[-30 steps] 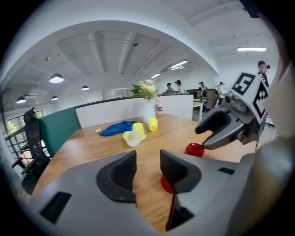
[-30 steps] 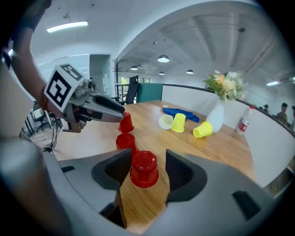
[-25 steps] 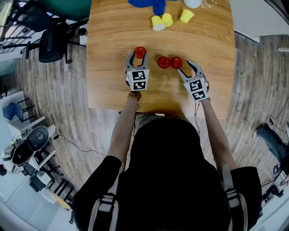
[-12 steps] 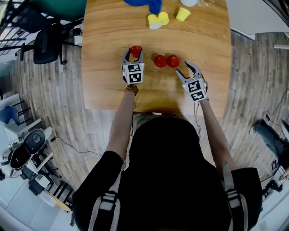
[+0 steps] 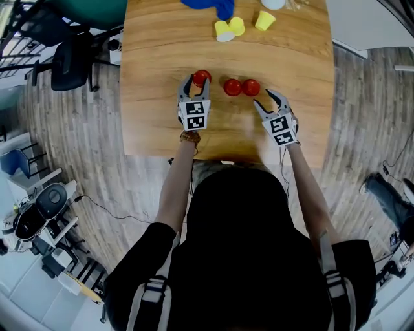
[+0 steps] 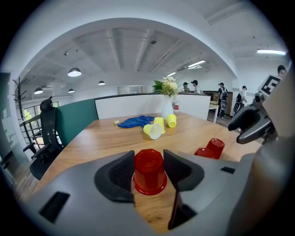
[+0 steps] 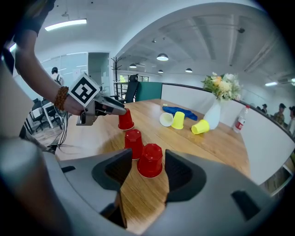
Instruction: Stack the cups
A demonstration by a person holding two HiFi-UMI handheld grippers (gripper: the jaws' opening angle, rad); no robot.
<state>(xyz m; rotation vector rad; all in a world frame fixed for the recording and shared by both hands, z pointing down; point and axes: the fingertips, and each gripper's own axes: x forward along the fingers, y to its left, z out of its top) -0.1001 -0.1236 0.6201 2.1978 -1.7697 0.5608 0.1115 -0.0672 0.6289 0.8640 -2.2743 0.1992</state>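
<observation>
Though indoors, wood table (image 5: 162, 123), plank flr (image 5: 77, 149).

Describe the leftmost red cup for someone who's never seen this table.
On the wooden table's near half, three upside-down red cups form a row. The left red cup stands alone, apart from the close pair, and it sits between the left claw's jaws, which have just been closing.

red cups (image 5: 233, 86), yellow cups (image 5: 238, 26), blue cloth (image 5: 213, 5)
</observation>
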